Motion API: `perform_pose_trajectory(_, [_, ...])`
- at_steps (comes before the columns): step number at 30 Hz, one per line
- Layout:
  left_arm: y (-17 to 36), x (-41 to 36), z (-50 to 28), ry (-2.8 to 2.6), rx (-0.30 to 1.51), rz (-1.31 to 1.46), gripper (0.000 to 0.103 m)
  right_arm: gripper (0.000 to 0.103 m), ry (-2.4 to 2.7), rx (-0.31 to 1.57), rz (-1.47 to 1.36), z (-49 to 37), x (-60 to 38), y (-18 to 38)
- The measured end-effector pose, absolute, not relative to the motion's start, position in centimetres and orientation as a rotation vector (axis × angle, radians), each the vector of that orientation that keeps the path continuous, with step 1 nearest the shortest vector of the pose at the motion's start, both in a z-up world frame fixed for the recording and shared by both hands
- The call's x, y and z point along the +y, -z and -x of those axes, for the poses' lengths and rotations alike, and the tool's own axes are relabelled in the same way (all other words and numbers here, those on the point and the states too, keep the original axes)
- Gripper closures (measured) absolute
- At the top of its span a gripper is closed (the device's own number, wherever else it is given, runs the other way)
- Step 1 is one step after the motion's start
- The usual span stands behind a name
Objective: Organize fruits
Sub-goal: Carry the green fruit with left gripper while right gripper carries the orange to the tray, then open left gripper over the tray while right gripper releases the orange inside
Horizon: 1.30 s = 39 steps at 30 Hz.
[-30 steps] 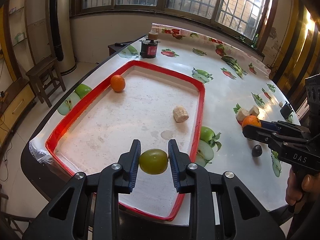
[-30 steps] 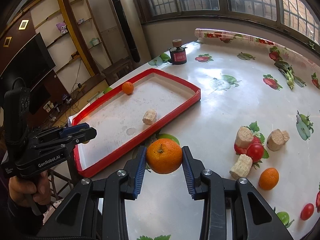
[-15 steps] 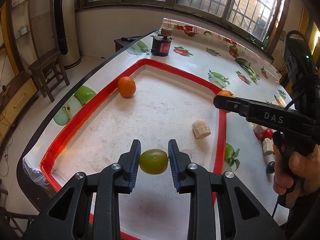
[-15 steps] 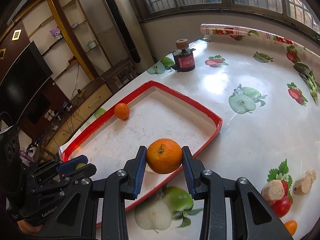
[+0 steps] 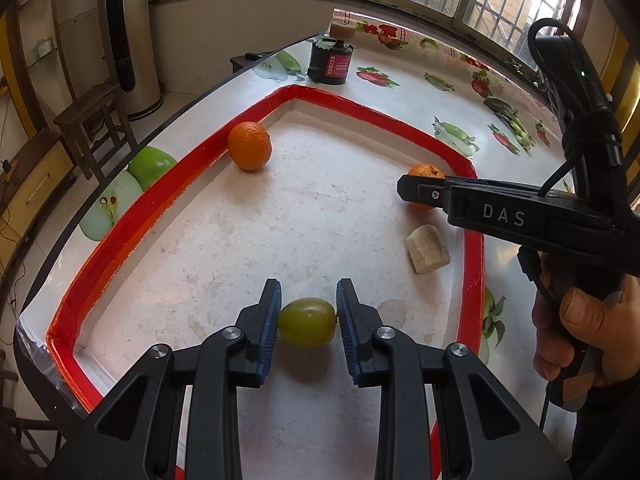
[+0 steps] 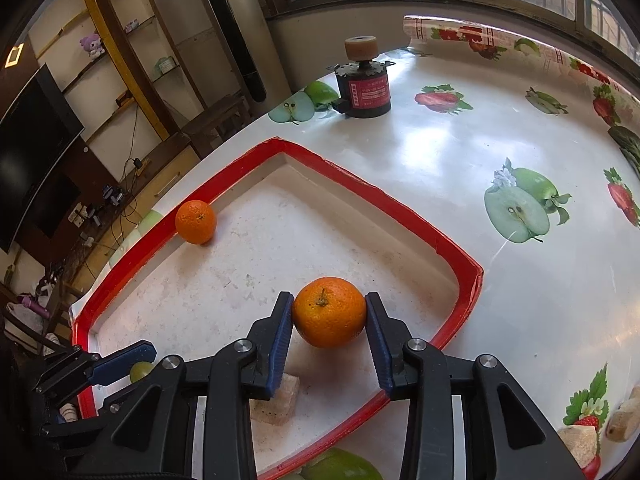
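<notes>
Both grippers are over the red-rimmed tray (image 5: 132, 216), each with fruit. The left gripper (image 5: 307, 312) is clenched on a green grape (image 5: 307, 322), low over the tray's near end, with the pads pressing either side of it. The right gripper (image 6: 329, 316) is clamped on an orange (image 6: 329, 312), stem up, just inside the tray's right rim; whether either fruit touches the floor of the tray I cannot tell.

What's home so far: one loose orange (image 5: 249, 145) sits against the tray's left rim, and a pale beige chunk (image 5: 427, 249) lies near the right rim. That is all that lies free in the tray.

So, by my reckoning, the job is in its early-to-middle stretch. Two pieces are a release away from landing. Outside the tray, past its right rim at the edge of the right wrist view, more pale chunks (image 6: 580, 442) and something red (image 6: 592, 465) are waiting on the fruit-print tablecloth (image 6: 460, 152). A dark jar with a cork top (image 6: 366, 88) stands beyond the tray's far corner.
</notes>
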<state>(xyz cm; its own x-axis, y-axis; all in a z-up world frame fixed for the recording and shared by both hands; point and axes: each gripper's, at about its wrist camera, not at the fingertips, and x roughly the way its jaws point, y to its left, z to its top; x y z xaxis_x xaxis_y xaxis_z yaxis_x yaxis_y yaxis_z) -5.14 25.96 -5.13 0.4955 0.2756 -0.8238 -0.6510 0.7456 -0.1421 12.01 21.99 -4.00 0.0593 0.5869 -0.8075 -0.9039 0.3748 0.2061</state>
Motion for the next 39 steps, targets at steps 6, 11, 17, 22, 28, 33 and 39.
perform_pose_trajectory(6, [4.8, 25.7, 5.4, -0.636, 0.897, 0.458, 0.064, 0.054, -1.186, 0.935, 0.400, -11.5, 21.2, 3.0])
perform_pose_trajectory(11, [4.0, 25.2, 5.8, -0.643, 0.885, 0.451, 0.064, 0.052, -1.201, 0.920, 0.361, -11.4, 19.6, 1.4])
perform_pose_trajectory(17, [2.9, 24.2, 6.2, -0.644, 0.869, 0.441, 0.064, 0.050, -1.217, 0.893, 0.317, -10.8, 16.7, -0.7])
perform_pose_trajectory(22, [2.0, 23.2, 6.1, -0.636, 0.856, 0.429, 0.064, 0.049, -1.215, 0.887, 0.288, -10.7, 14.0, -1.8])
perform_pose_trajectory(28, [1.2, 21.9, 5.6, -0.617, 0.845, 0.417, 0.061, 0.047, -1.209, 0.886, 0.278, -10.3, 11.3, -2.0])
perform_pose_trajectory(33, [0.6, 20.7, 5.2, -0.604, 0.833, 0.399, 0.053, 0.046, -1.200, 0.888, 0.266, -10.2, 9.1, -2.1])
perform_pose_trajectory(39, [0.3, 19.3, 4.4, -0.582, 0.834, 0.383, 0.053, 0.046, -1.174, 0.884, 0.244, -10.5, 6.0, -2.2])
